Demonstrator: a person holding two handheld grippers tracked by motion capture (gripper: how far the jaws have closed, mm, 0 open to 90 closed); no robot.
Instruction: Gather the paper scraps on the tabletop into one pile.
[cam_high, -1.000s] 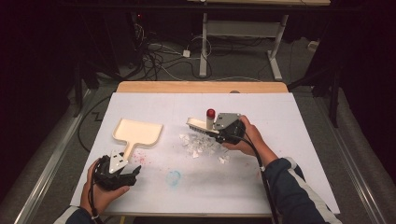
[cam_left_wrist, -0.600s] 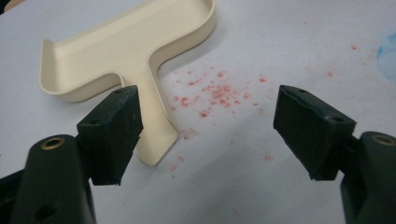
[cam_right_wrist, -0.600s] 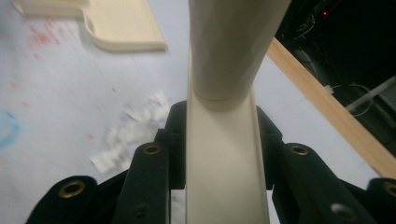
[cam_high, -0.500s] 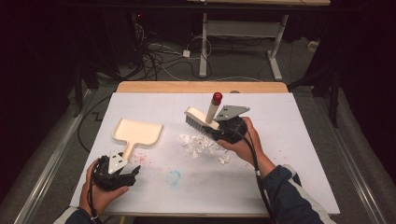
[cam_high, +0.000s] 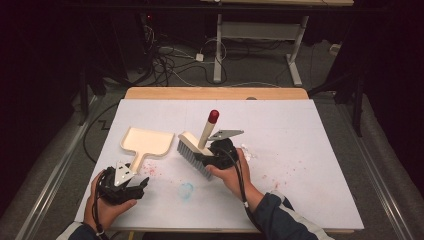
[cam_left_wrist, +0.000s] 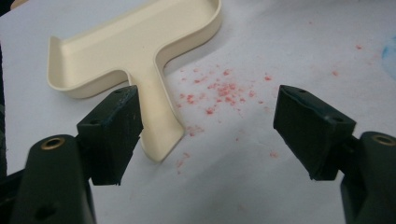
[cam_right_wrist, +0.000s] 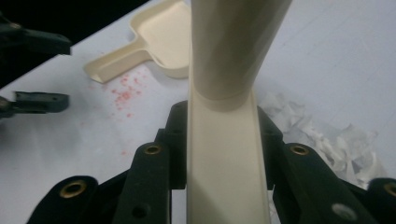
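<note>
A white table (cam_high: 310, 150) sits at the centre of the frame in a dark room, with a wooden edge along its far side, tangled cables (cam_high: 175, 55) on the floor and a desk frame (cam_high: 260, 35) at the top. Right of centre, the right gripper (cam_high: 202, 159) is clamped on a cream brush (cam_high: 192, 150) whose red-tipped handle points up. At lower left, the left gripper (cam_high: 131, 189) rests with jaws wide and empty, near a cream dustpan (cam_high: 145, 142). Red crumbs (cam_left_wrist: 219, 91) and torn paper scraps (cam_right_wrist: 327, 135) dot the surface
</note>
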